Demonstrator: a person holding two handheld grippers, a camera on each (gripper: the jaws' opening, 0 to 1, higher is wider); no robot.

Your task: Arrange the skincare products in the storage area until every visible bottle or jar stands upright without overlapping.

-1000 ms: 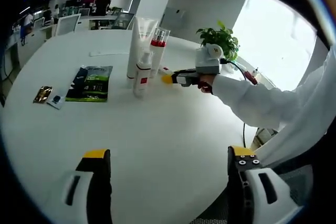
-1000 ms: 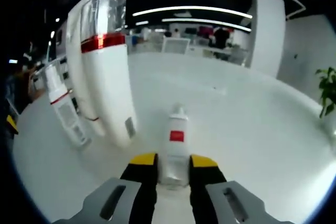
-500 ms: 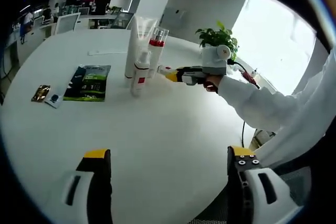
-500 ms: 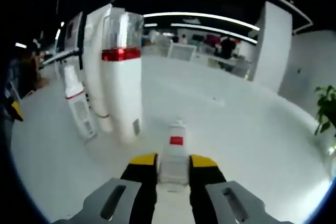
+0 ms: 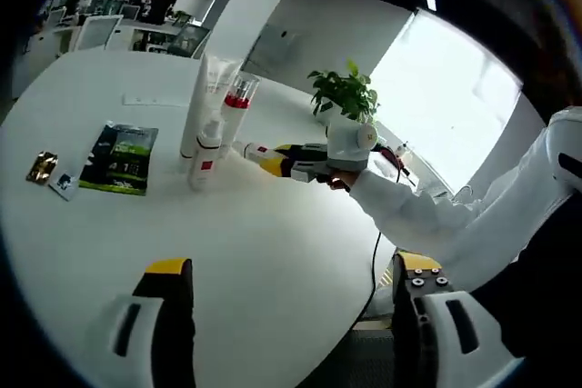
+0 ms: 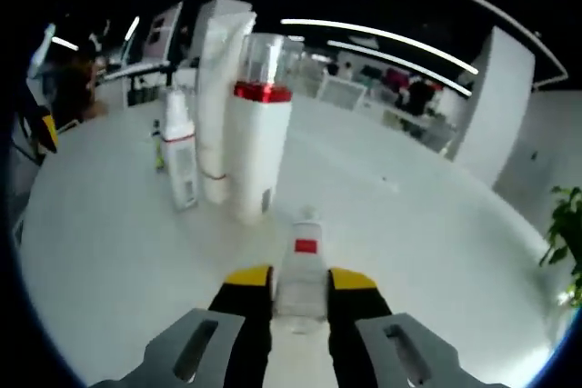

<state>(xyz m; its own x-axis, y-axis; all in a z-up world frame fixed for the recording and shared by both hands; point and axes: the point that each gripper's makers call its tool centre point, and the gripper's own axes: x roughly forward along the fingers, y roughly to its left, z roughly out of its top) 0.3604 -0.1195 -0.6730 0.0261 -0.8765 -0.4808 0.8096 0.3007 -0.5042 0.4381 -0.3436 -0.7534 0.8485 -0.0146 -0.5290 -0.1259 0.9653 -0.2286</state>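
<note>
While my right hand-held gripper [image 6: 289, 290] is clamped on a small white bottle [image 6: 301, 265], held lying along the jaws above the worktop [image 6: 109, 252], three products stand ahead and to its left: a red-collared bottle [image 6: 255, 147], a tall tube [image 6: 215, 106] and a small spray bottle [image 6: 180, 156]. Next, I judge, I must tip my bottle upright and set it beside them, apart. My left hand-held gripper [image 5: 291, 288] hangs open, empty.

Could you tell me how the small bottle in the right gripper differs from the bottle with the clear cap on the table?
The small bottle is clamped in the right gripper, off the table; the clear-capped bottle stands upright on it. The small bottle is slimmer and bears a red square; the clear-capped bottle has a red band under its cap. Both are white.
</note>
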